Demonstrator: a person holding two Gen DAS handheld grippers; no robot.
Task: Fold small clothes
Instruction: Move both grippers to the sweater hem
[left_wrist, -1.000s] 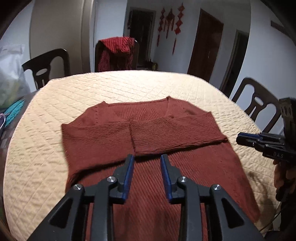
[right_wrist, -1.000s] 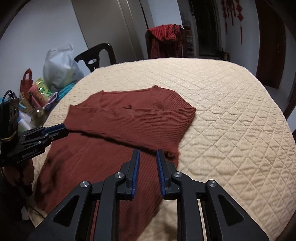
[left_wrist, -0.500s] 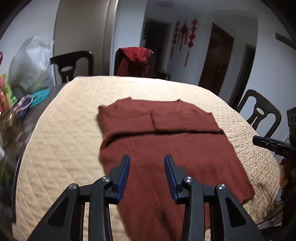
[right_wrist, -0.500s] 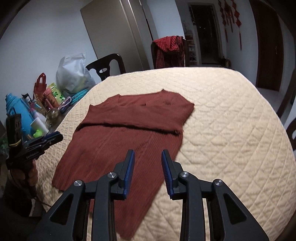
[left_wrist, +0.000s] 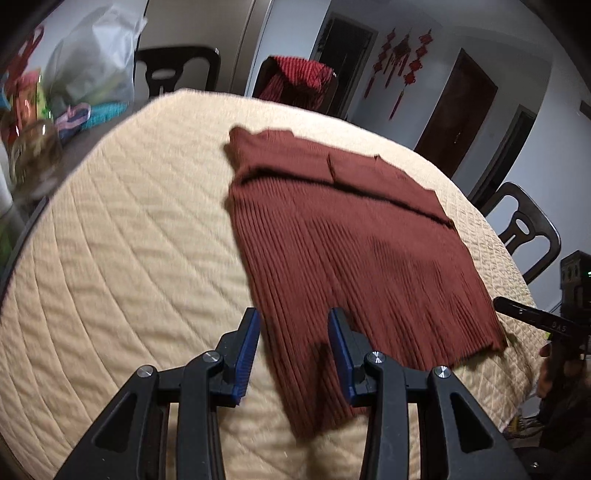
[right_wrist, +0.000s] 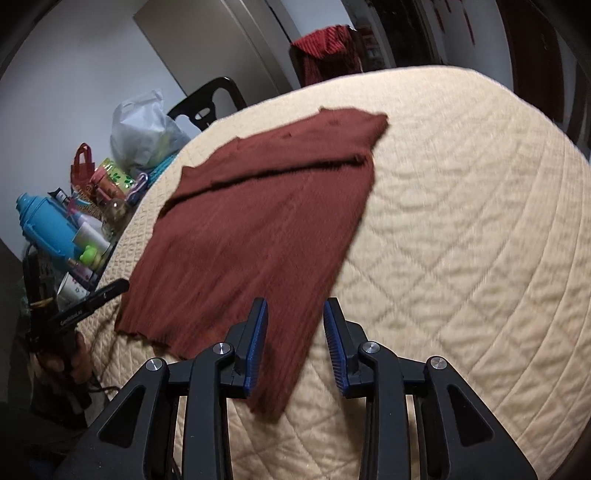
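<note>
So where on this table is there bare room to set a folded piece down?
Bare quilt runs from the sweater to the table's far and right rim in the right wrist view. A second bare patch lies between the sweater and the clutter, which crowds that edge.

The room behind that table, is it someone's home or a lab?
Most likely a home dining room. Dark dining chairs ring a table under a quilted beige cover, red knot ornaments hang on the wall, and bags and bottles crowd one edge.
</note>
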